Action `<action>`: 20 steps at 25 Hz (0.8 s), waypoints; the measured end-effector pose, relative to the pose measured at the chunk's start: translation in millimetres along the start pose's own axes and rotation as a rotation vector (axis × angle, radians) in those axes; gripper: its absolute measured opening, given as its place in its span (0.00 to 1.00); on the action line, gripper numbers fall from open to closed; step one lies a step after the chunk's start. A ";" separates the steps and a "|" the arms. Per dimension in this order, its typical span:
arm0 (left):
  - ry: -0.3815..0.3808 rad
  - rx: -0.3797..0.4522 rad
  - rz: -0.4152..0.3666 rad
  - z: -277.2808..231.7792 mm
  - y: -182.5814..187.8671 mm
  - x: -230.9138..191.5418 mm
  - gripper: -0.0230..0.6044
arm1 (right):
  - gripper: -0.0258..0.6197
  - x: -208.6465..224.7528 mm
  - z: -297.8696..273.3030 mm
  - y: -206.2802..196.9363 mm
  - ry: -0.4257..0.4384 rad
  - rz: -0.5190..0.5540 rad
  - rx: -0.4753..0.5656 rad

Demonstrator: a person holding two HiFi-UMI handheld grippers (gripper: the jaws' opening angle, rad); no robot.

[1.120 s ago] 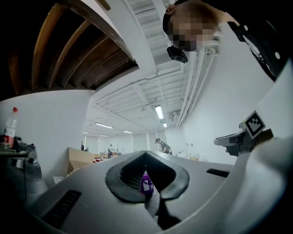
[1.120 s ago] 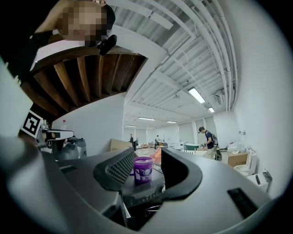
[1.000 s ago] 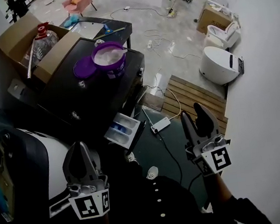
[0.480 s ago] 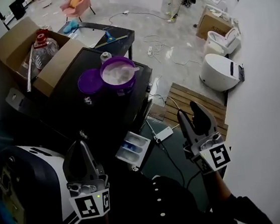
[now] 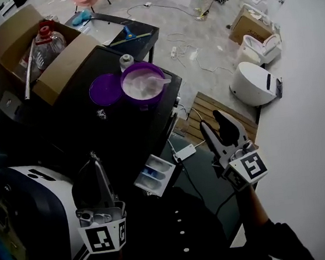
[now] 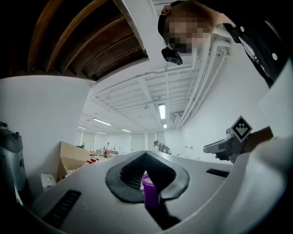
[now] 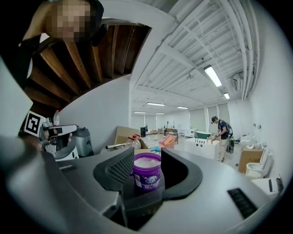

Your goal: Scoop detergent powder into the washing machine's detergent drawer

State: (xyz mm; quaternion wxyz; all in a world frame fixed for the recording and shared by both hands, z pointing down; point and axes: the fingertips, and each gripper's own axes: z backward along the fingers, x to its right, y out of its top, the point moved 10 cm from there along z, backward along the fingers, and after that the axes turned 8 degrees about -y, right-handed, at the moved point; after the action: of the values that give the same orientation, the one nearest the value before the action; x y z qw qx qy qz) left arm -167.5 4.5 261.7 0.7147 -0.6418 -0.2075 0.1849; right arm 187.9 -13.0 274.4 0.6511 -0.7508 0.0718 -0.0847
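Note:
A purple tub of white detergent powder [image 5: 143, 83] stands open on the black washing machine top [image 5: 86, 127], with a white scoop [image 5: 160, 82] resting in it and its purple lid [image 5: 104, 90] lying to its left. The detergent drawer [image 5: 155, 174] is pulled out of the machine's front. My left gripper [image 5: 93, 159] is held low at the near left, jaws closed tip to tip, holding nothing; the tub [image 6: 149, 186] shows through a slit between them. My right gripper [image 5: 212, 120] is open and empty, to the right of the drawer, and looks toward the tub [image 7: 147, 171].
A cardboard box [image 5: 15, 32] with a water bottle [image 5: 44, 44] sits at the machine's far left corner. Behind is a small black table [image 5: 116, 27]. On the floor to the right are a wooden slat mat [image 5: 222, 110], a power strip [image 5: 185, 152] and a white round unit [image 5: 254, 77].
The head view has shifted, so the tub and machine sit lower and nearer. My right gripper has edged up and left toward the machine. Both grippers keep their jaw states.

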 end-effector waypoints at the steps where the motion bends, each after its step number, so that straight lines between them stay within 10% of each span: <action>1: 0.008 -0.005 0.005 -1.5 -2.3 0.0 0.06 | 0.32 2.3 -7.5 -0.3 0.021 0.011 -0.023; 11: 0.123 -0.069 0.023 -3.6 -19.4 12.4 0.06 | 0.31 39.2 -120.5 -11.8 0.296 0.142 -0.385; 20: 0.157 -0.156 0.051 -12.2 -41.7 26.2 0.06 | 0.31 64.5 -203.8 -45.1 0.400 0.116 -0.496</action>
State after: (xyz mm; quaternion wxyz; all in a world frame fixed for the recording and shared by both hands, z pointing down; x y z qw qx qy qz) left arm -139.0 3.7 303.6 0.6717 -0.7131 -0.1483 0.1354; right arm 205.7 -217.4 349.3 0.4251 -0.8497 0.2593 -0.1732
